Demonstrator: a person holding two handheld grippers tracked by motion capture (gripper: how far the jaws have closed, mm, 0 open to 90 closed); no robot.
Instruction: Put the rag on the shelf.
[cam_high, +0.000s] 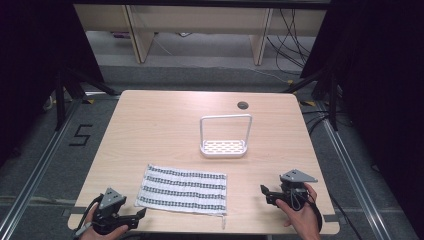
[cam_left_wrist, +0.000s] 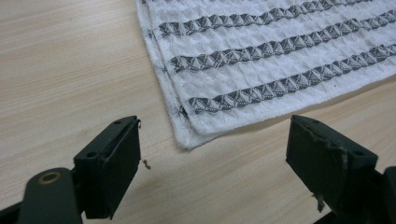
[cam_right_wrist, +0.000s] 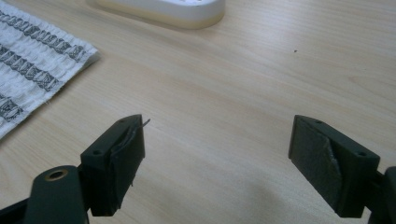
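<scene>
High view: a striped towel (cam_high: 182, 189) lies flat on the table (cam_high: 150, 125), near the front edge. A white rack (cam_high: 224, 136) stands just behind the towel. The left gripper (cam_high: 141, 214) sits beside the towel's left corner, jaws wide open, holding nothing. The right gripper (cam_high: 263, 191) sits right of the towel, also wide open and holding nothing.

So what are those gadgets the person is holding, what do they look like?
Two handheld tools, mostly black. The left gripper and right gripper each carry a grey three-cornered plate on top. Each ends in two blocky black fingers, with worn pad edges on the right gripper's. A dark cable trails from the right one.
</scene>
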